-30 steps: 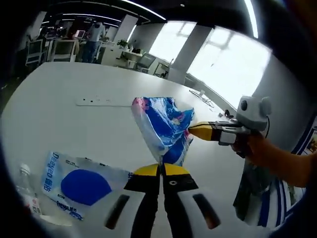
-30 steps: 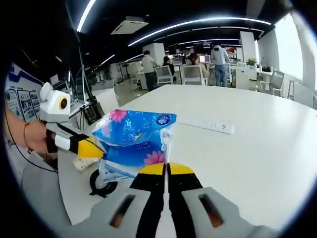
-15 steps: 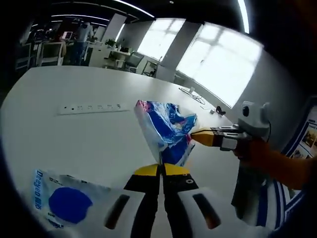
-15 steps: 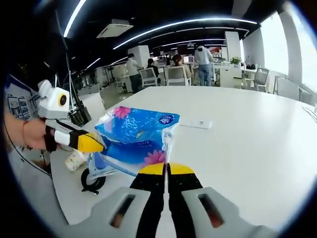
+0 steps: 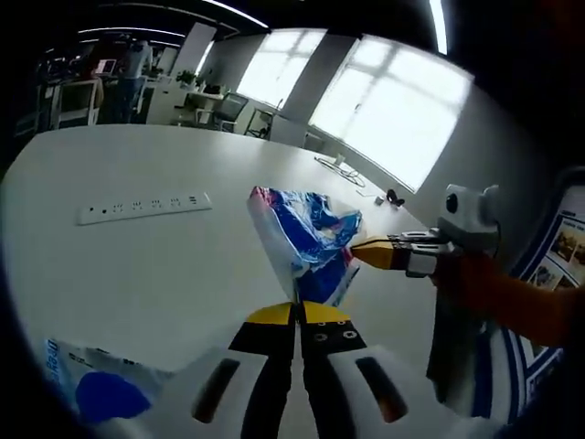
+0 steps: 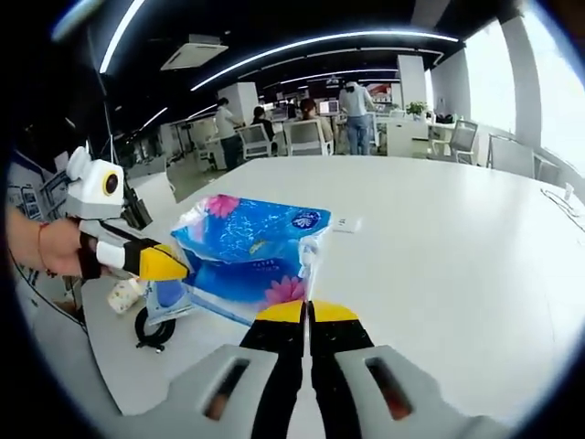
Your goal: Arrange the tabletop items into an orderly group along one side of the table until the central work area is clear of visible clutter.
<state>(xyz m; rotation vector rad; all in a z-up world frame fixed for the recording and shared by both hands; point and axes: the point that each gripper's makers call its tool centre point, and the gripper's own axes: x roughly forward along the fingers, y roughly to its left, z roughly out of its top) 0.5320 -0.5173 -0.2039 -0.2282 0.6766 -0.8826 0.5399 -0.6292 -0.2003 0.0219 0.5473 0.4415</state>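
Observation:
A blue tissue pack (image 5: 306, 240) printed with pink flowers hangs above the white table (image 5: 164, 265), held between both grippers. My left gripper (image 5: 297, 309) is shut on the pack's lower edge, its yellow-tipped jaws pressed together. The right gripper (image 5: 358, 247) enters from the right in a person's hand and is shut on the pack's far side. In the right gripper view, the same pack (image 6: 251, 251) lies just ahead of my right gripper (image 6: 308, 309), which is shut on its plastic edge. The left gripper (image 6: 174, 267) pinches its left end.
A white power strip (image 5: 142, 208) lies on the table, also seen as the strip (image 6: 345, 222) behind the pack. A blue-and-white packet (image 5: 96, 393) sits at lower left. A small roll (image 6: 123, 294) and a black ring-shaped object (image 6: 151, 329) rest near the table edge. Chairs and people stand far back.
Both grippers keep their hold on the tissue pack. Both views have swung with the hands: the blue-and-white packet has slid toward the lower left edge and the bottle has left the picture.

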